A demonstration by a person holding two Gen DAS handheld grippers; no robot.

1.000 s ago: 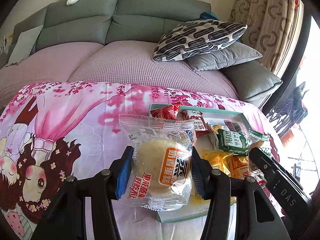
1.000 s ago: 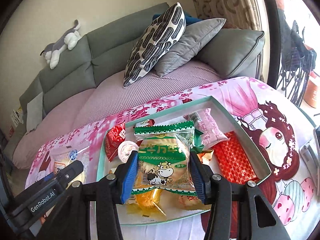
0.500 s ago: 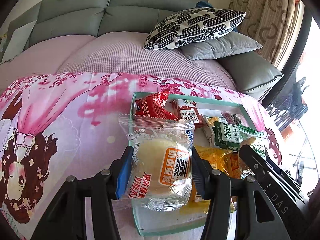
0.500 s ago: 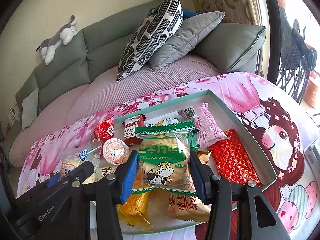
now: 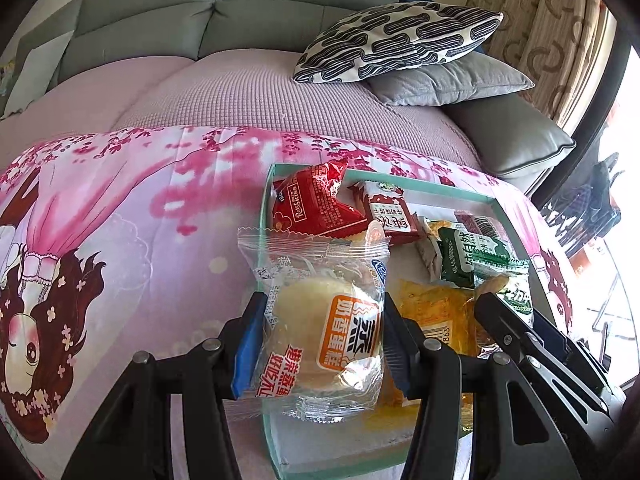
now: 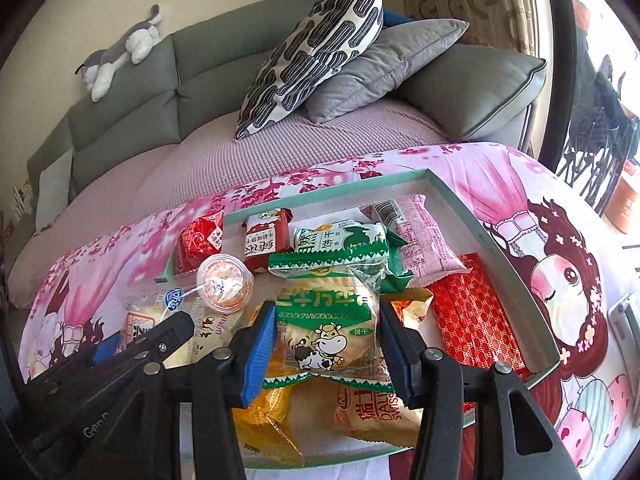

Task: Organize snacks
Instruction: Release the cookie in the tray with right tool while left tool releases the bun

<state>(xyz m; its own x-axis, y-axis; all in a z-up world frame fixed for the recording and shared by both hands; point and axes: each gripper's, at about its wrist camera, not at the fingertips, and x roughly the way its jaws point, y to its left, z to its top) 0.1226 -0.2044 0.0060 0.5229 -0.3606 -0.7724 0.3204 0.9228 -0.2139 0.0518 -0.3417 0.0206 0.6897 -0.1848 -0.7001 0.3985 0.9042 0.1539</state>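
My left gripper (image 5: 320, 328) is shut on a clear-wrapped steamed cake packet (image 5: 320, 320) and holds it over the left end of the teal tray (image 5: 448, 192). My right gripper (image 6: 328, 340) is shut on a green cow-print biscuit packet (image 6: 328, 320) and holds it above the middle of the tray (image 6: 520, 272). The tray holds several snacks: a red packet (image 5: 316, 204), a pink packet (image 6: 424, 236), a red patterned pack (image 6: 476, 320), yellow packets (image 6: 264, 416) and a jelly cup (image 6: 224, 282). The left gripper and its cake packet show at the lower left in the right wrist view (image 6: 136, 344).
The tray lies on a pink cartoon-print cloth (image 5: 120, 216) over a table. Behind it stands a grey sofa (image 5: 208, 24) with a patterned pillow (image 5: 396, 40) and a plush toy (image 6: 120, 52). A phone-like object (image 6: 624, 320) lies at the right edge.
Both grippers have moved forward over the tray with their packets still held. The left one has shifted right, from beside the tray to over its left end.
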